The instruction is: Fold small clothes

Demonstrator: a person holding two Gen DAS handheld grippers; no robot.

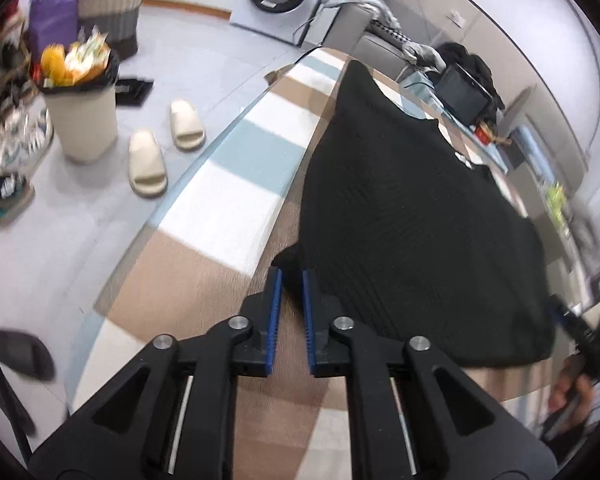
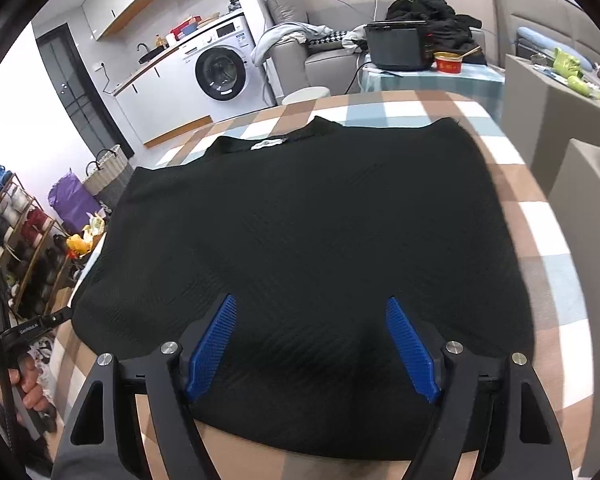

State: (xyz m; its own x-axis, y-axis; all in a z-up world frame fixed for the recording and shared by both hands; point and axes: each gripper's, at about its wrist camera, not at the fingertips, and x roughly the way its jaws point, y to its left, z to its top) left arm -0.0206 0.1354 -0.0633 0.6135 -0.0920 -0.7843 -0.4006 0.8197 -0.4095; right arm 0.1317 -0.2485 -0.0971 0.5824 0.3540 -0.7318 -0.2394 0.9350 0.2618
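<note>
Black knit top [image 2: 308, 220] is spread flat on the checked tablecloth [image 1: 220, 208], collar at the far end. Right gripper [image 2: 312, 344] hangs over its near hem, jaws wide apart. Left gripper [image 1: 291, 280] sits nearly closed at the top's corner, nothing pinched between its pads.

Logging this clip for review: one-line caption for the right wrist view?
Open right gripper poised over the near hem of a black ribbed top spread flat on a checked tablecloth.

Blurred dark object [image 1: 22, 354] on floor
</note>
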